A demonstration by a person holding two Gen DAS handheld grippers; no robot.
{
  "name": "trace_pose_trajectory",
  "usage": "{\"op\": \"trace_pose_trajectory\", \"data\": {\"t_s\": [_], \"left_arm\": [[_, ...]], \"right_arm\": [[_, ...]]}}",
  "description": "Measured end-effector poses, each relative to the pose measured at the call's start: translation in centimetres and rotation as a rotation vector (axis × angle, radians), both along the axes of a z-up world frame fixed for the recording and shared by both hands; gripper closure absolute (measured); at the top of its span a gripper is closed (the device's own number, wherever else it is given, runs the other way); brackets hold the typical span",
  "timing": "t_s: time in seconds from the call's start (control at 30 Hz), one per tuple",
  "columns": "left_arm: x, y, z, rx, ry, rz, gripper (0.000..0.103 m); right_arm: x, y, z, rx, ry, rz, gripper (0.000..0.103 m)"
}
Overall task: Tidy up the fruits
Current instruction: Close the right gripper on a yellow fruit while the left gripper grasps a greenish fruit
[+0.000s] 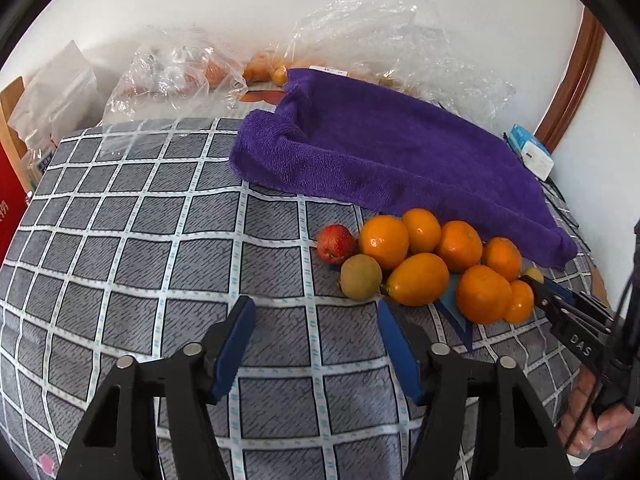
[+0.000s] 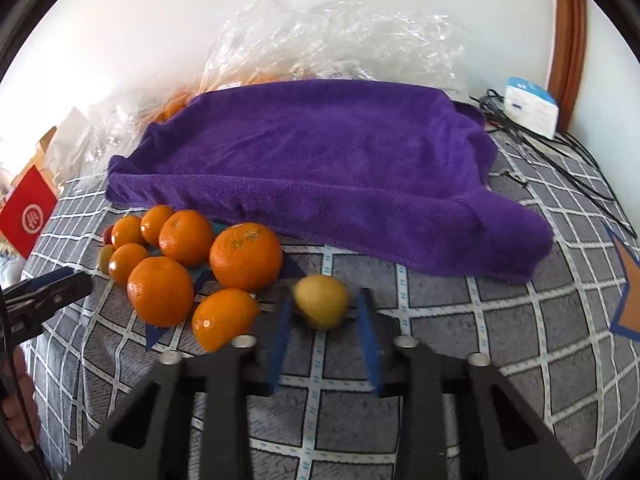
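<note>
Grey checked tablecloth (image 1: 152, 248) carries everything; white wall behind, crumpled clear plastic bags (image 2: 320, 36) along the far edge. Round orange citrus fruits (image 1: 424, 256) sit in one loose pile beside the near edge of the rumpled purple towel (image 2: 320, 160), with a small red fruit (image 1: 336, 243) and a brownish-green fruit (image 1: 361, 277) touching the pile. My right gripper (image 2: 323, 320) has its fingers apart around a small yellow-green fruit (image 2: 322, 300); contact unclear, frame blurred. My left gripper (image 1: 316, 340) is spread wide, nothing between. I judge sorting barely started: nothing looks grouped yet, nearly all fruit left.
</note>
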State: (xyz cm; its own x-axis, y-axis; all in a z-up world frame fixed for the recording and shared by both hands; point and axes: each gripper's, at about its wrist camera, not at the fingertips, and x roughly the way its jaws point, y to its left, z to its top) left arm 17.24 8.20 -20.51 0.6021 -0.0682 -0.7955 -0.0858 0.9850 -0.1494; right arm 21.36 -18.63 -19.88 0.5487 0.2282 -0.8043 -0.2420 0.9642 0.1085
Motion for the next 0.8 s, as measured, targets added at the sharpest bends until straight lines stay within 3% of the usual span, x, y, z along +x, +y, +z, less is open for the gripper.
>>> {"op": "trace_pose_trajectory", "data": {"t_s": [0.3,0.43,0.6,0.8], "left_arm": [[1.3,-1.1,-0.5,-0.044,-0.028,-0.026,0.065],[1.9,-1.7,-0.7,-0.046,-0.037,-0.038,0.079],[2.0,-2.3,-0.6,-0.023,-0.043,-0.056,0.079],[1.5,-1.4,-0.2,-0.070,-0.011,-0.046,0.079]], "right_arm": [[-0.9,-1.8,0.2,-0.004,-0.009,-0.031,0.075],[-1.3,-2.3,0.0,0.008,-0.021,-0.022,0.075],[-1.2,-2.8,0.0,0.047,-0.014,-0.024,0.075],[-1.3,-2.5,0.1,0.026,-0.017,-0.028,0.075]]}}
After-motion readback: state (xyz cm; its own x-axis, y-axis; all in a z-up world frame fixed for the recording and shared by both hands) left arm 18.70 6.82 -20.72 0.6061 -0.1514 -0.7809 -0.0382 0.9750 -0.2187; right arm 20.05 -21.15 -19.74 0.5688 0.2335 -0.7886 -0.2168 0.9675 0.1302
